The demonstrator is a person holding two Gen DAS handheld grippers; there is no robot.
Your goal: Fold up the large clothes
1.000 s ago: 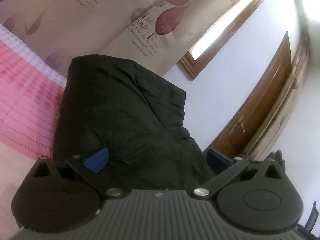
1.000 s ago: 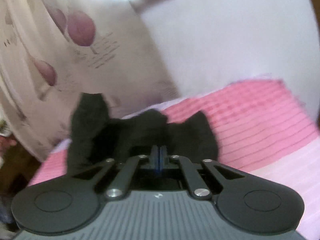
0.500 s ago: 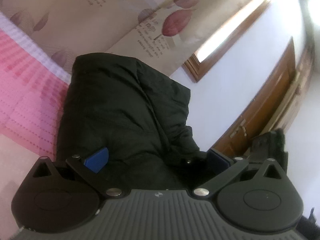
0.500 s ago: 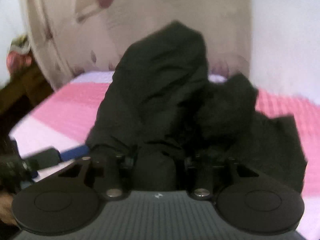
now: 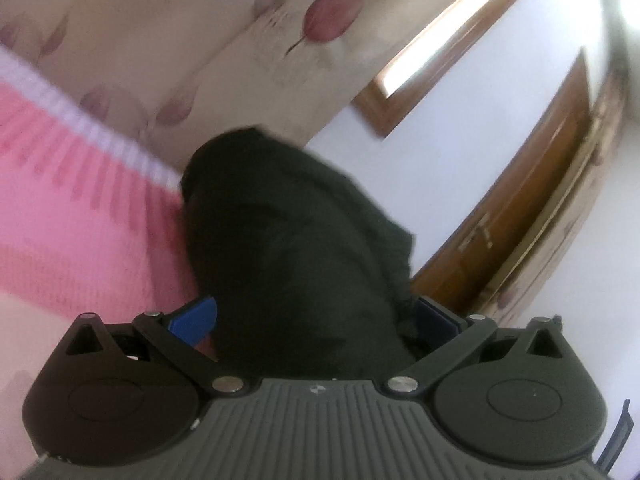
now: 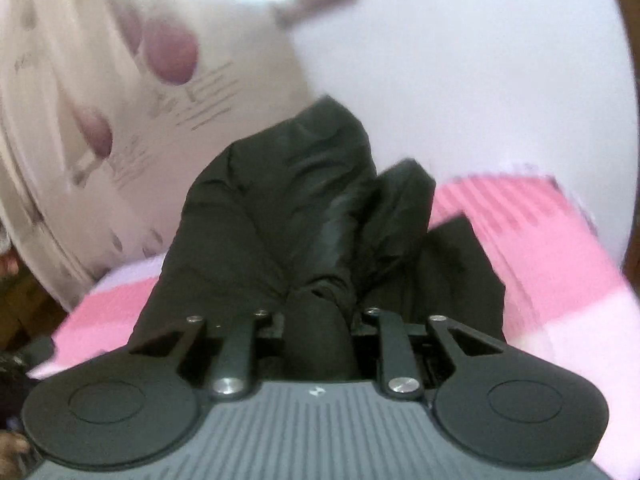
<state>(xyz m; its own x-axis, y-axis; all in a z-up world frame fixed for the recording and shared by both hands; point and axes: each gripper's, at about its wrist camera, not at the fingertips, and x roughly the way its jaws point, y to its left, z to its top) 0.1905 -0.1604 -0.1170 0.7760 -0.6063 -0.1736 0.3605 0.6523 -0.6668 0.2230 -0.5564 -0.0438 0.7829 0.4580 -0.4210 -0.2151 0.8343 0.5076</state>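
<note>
Looking across from left to right, the pink striped knit bed cover fills the left side of the left wrist view, with a pale band along its far edge and a cream curtain with purple tulip prints hanging just behind it. The big dark green-black jacket of smooth, slightly shiny fabric is bunched up in a tall lump, its long axis running up and away from the left gripper toward the curtain. That gripper's blue pads stand wide apart with a thick wad of the jacket filling the gap; I honestly can't tell whether they're pressing on it or just sitting either side. Further right there's a plain white wall and a brown wooden door, so open air on that side. In the right wrist view the same jacket rises from the right gripper up toward the wall, all rumpled folds and soft creases, with a second lobe leaning right over the pink cover. Right gripper's jaws are closing, and a rolled bunch of jacket is pinched between them, held tight. Flat free cover lies on both sides of the jacket, more of it on the right; everything's a bit motion-blurred.
</note>
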